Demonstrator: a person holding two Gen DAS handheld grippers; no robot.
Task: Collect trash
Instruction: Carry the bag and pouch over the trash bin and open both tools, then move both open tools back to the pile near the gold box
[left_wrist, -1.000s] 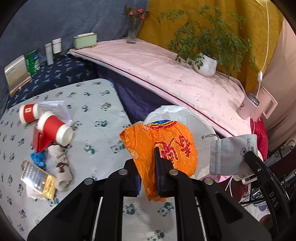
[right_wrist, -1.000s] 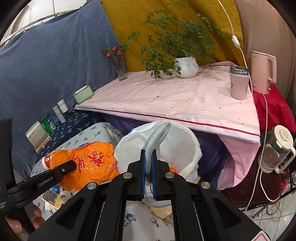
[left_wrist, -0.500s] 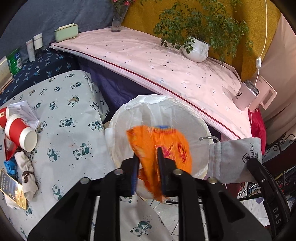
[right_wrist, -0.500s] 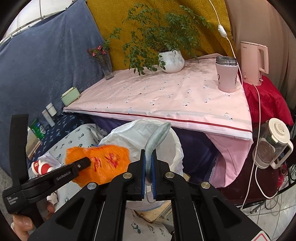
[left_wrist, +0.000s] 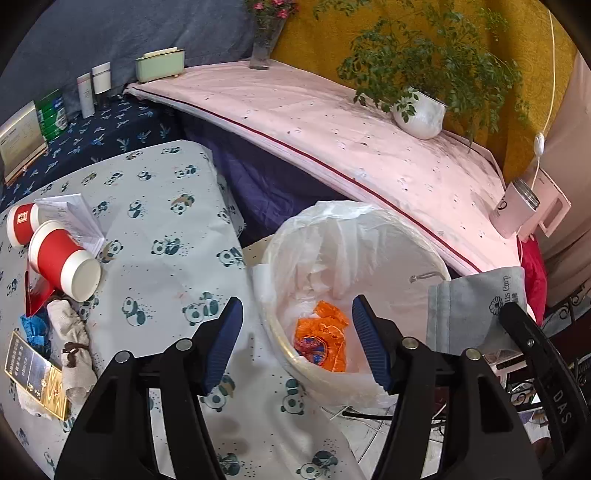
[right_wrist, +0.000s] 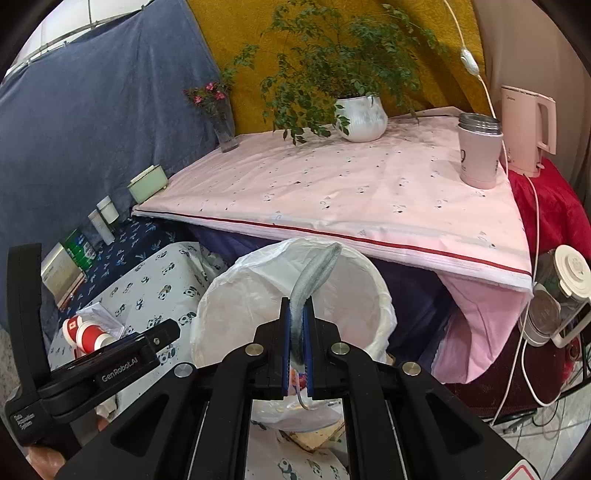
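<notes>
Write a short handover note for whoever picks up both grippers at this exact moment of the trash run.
Left gripper: jaws opening, nothing between them, above the lined bin.
Right gripper: shut on the grey drawstring pouch, held over the bin.
Done: orange wrapper lies inside the bin.
Left: the pouch is not released. On the panda-print table remain two red paper cups, folded paper, a dirty cloth, a blue scrap and a gold-and-black packet.
</notes>
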